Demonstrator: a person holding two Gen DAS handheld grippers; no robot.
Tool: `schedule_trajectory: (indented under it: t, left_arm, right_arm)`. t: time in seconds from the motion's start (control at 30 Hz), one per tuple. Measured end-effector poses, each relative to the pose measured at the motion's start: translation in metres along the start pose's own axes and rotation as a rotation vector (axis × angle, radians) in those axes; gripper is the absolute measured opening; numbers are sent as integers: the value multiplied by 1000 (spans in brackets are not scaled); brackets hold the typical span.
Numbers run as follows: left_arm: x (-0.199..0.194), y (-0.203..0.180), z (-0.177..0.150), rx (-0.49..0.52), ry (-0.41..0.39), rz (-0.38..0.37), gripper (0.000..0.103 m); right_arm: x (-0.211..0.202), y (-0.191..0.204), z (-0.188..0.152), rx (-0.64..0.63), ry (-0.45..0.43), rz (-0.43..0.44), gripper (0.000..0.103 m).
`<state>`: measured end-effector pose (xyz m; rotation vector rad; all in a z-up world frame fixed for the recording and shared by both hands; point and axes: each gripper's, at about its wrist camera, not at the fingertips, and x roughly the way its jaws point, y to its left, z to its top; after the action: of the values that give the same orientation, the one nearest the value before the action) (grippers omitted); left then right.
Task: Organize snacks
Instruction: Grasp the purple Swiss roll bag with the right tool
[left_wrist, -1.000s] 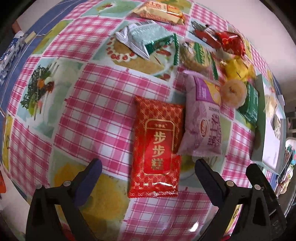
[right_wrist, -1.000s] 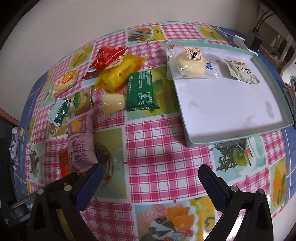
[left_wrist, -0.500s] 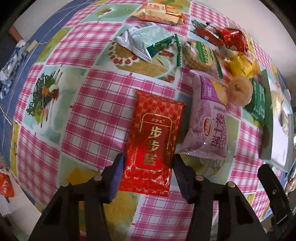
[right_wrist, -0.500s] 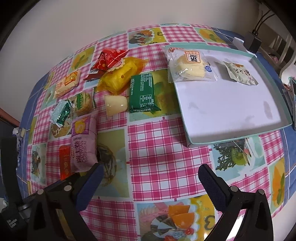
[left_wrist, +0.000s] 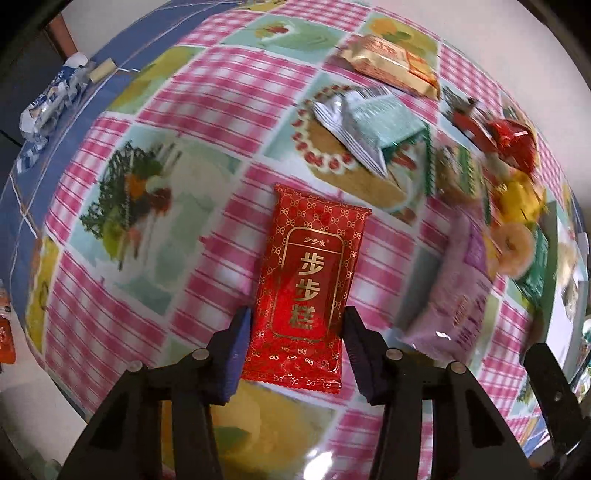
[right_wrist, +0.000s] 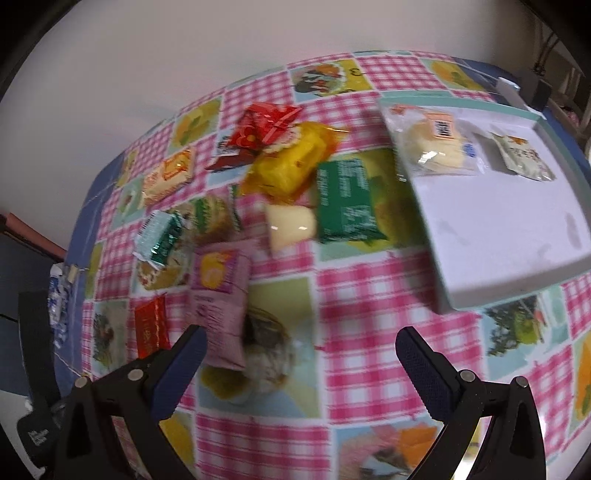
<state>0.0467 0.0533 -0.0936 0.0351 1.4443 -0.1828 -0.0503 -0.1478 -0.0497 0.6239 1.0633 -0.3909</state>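
Note:
A red snack packet (left_wrist: 306, 291) with gold lettering sits between the pads of my left gripper (left_wrist: 297, 320), whose jaws are closing and press on its two long edges; it stays sharp while the cloth below blurs. In the right wrist view the same red packet (right_wrist: 151, 325) shows at the left. My right gripper (right_wrist: 301, 336) hangs open over the checked tablecloth with nothing between its fingers. A white tray (right_wrist: 498, 229) at the right holds a bread packet (right_wrist: 428, 144) and a small pale packet (right_wrist: 524, 157).
Loose snacks lie on the cloth: a purple packet (right_wrist: 219, 295), a dark green packet (right_wrist: 345, 201), a jelly cup (right_wrist: 291, 223), a yellow packet (right_wrist: 288, 166), a red wrapper (right_wrist: 262, 125) and several more. The table's edge runs along the left.
The left jaws went from wide apart to closed on the red packet's sides. The packet now sits apart from the purple one. The right gripper drifted a little and stayed open.

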Motion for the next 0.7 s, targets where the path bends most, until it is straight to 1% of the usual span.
schedule_trajectory:
  t: [0.1,0.2,0.23,0.4,0.57,0.7]
  left_arm:
    - [1,7,11,-4,-7,-3,51]
    - [1,14,28,-3,-12,-10,51]
    - [1,22,34,-4,-14,-13,51]
    - [4,40,49,-20,-24,-22,51]
    - [-1,53,54,-14,-29,-14,51]
    - [6,48,50,7,-35,6,52]
  right_arm:
    - [9,10,4,-6,9,-2,103]
    - [18,21,7,-24,11,-15,103]
    - [22,26,8,-32,13,-18,103]
    - [39,46,9,-75,28,-38,103]
    - [48,52,10,-87,33,-59,103]
    - [60,50,11,-87,57,-83,102]
